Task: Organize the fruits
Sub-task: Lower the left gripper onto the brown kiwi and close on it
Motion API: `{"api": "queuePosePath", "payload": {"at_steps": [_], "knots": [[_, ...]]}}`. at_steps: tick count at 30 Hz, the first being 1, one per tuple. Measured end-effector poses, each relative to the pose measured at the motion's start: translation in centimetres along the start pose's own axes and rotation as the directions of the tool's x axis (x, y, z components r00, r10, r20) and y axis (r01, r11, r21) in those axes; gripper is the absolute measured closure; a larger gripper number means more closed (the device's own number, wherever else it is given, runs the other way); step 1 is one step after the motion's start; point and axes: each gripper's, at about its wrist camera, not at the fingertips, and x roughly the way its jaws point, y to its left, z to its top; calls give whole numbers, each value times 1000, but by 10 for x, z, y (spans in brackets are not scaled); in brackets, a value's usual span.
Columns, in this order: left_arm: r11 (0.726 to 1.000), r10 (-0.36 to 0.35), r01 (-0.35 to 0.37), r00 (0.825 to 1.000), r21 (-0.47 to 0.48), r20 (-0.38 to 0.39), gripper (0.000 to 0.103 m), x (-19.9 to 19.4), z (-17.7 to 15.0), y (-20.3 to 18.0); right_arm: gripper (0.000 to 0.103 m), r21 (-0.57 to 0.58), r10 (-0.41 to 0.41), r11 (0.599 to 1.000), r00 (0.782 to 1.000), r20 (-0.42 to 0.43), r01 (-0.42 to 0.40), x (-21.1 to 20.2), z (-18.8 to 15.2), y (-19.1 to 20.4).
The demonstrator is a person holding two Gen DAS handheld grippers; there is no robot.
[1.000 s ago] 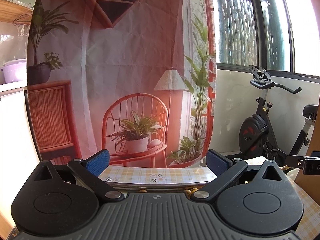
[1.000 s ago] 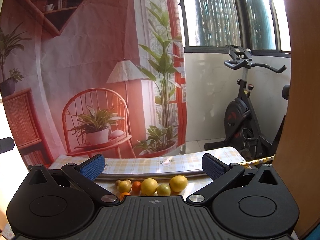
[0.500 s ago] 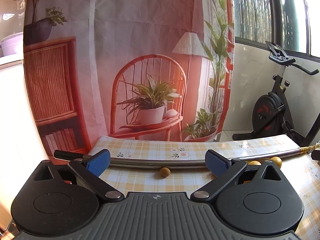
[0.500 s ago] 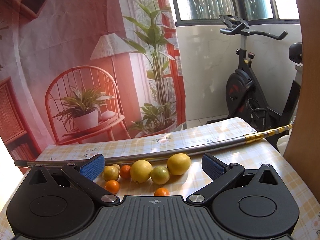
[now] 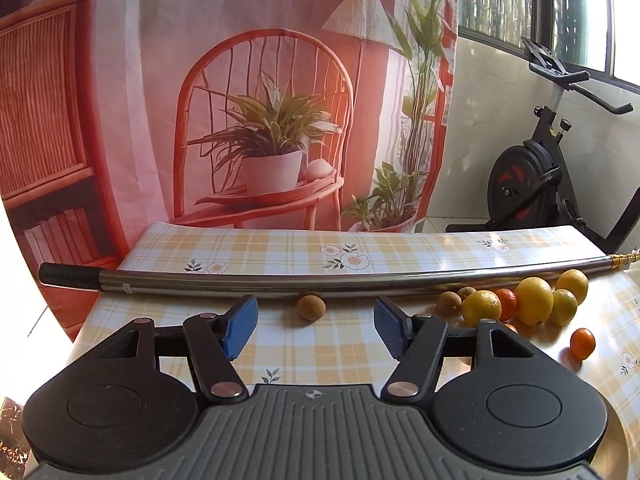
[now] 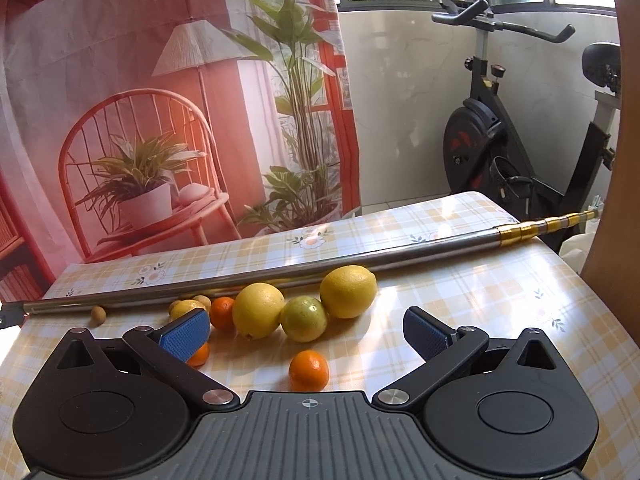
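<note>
A cluster of fruit lies on the checked tablecloth [image 6: 480,320] beside a metal pole [image 6: 320,266]: two big lemons [image 6: 258,315] [image 6: 349,291], a greenish lemon [image 6: 304,319] between them, small oranges [image 6: 309,370] [image 6: 222,312] and brown longans. A lone longan [image 5: 311,307] lies apart to the left, just ahead of my open, empty left gripper [image 5: 316,330]. The cluster shows at the right in the left wrist view [image 5: 534,301]. My right gripper [image 6: 306,330] is open and empty, just short of the greenish lemon, with one small orange between its fingers' line.
The pole [image 5: 280,280] spans the table's width, with a black grip at the left and a gold tip [image 6: 536,226] at the right. A printed backdrop [image 5: 240,100] hangs behind the table. An exercise bike [image 6: 520,140] stands at the back right.
Both grippers have tilted down and come closer to the table; the fruit now shows larger and nearer. The left jaws stand narrower than before, still open.
</note>
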Motion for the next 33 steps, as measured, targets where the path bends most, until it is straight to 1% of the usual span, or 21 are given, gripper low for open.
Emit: {"api": "queuePosePath", "payload": {"at_steps": [3,5,6,7,11,13,16,19,26,30,31,33], "knots": [[1000,-25,25,1000,-15,-3,46,20,-2,3,1,10,-13,1000,1000,-8,13,8,-1,-6],[1000,-27,28,999,-13,29,50,32,-2,4,1,27,-9,1000,1000,-15,10,13,-1,-11],[999,-31,32,999,-8,32,50,38,-2,4,1,37,-5,999,1000,-21,6,15,-1,-13],[999,-38,39,999,-6,25,50,43,-2,4,1,46,1,999,1000,-27,1,18,-1,-15],[997,-83,83,995,-8,-48,50,73,-5,3,1,68,7,998,999,-41,-4,30,-2,-20],[997,-72,72,995,-2,-68,50,84,-8,2,1,73,24,997,999,-42,-21,35,-2,-22],[998,-54,51,995,-28,-88,50,101,-10,5,0,67,40,997,998,-50,-37,43,-3,-24],[998,-49,43,994,-55,-101,50,112,-10,9,0,71,38,997,997,-65,-33,51,-4,-26],[997,-41,33,990,-66,-135,50,133,-11,10,0,89,22,996,995,-92,-14,63,-7,-33],[996,-25,12,988,-83,-151,50,143,-13,13,0,106,16,994,995,-99,-5,68,-9,-36],[996,-23,10,988,-86,-152,51,144,-13,13,0,106,14,994,995,-100,-4,68,-9,-37],[997,-15,3,988,-80,-151,57,145,-14,12,0,103,8,995,995,-103,2,69,-10,-37]]}}
